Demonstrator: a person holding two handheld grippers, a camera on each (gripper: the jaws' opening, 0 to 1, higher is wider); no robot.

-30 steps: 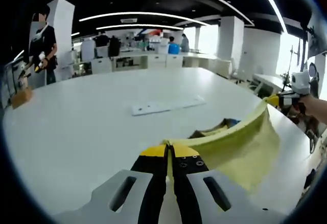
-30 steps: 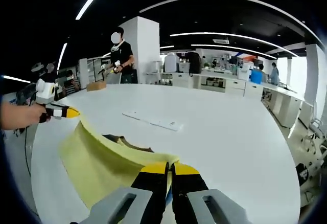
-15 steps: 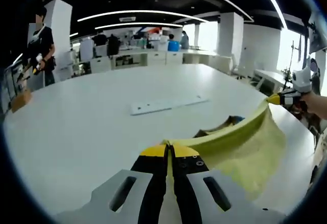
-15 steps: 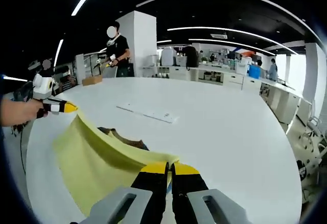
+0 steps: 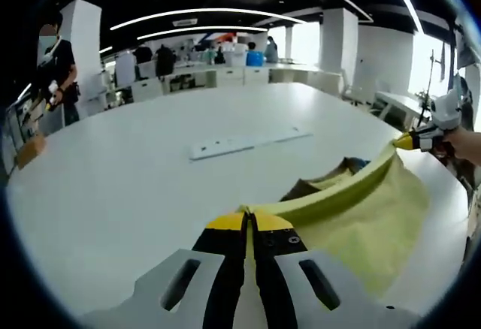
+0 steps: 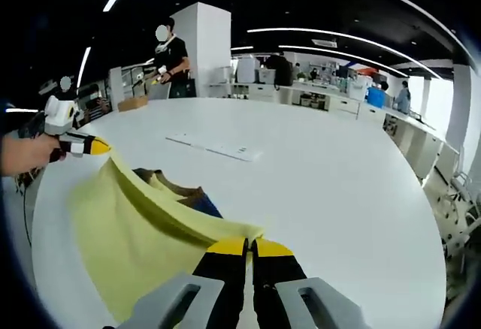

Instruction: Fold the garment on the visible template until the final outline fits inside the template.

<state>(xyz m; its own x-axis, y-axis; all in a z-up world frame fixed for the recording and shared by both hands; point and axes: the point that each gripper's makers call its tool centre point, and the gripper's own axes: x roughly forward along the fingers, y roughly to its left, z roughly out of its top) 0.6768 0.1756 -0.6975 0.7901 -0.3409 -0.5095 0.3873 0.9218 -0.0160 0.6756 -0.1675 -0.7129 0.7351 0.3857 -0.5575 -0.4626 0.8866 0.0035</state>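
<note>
Holding: both grippers pinch one edge of the yellow garment (image 5: pixel 361 224), stretched between them above the white table (image 5: pixel 128 186).
Left gripper (image 5: pixel 249 224): jaws closed on one end of the raised edge, cloth wedged between the yellow tips; in the right gripper view it sits at far left (image 6: pixel 89 146) in a hand (image 6: pixel 26 154).
Right gripper (image 6: pixel 249 248): jaws closed on the other end of that edge; in the left gripper view it shows at far right (image 5: pixel 409 140).
Garment: the held edge runs taut from tip to tip, and the sheet below it slopes down toward the person (image 6: pixel 128 246). I cannot tell whether its lower hem touches the table.
Other cloth: darker folds, brown and blue (image 6: pixel 188 194), lie on the table just past the lifted edge; whether they belong to the same garment is unclear.
Strip: a flat white strip (image 5: pixel 244 141) lies on the table well beyond the garment; a template outline is not discernible.
Step, as I judge it: carrying the lifted edge over to make a fold.
Doing it well: keep both tips level and the edge taut so no sag forms; move both hands together; lay the edge down square on the cloth beneath before letting go.
Risk: uneven pull could skew the fold or drag the lower cloth.
Background: people stand at desks far off (image 6: pixel 174 62).
</note>
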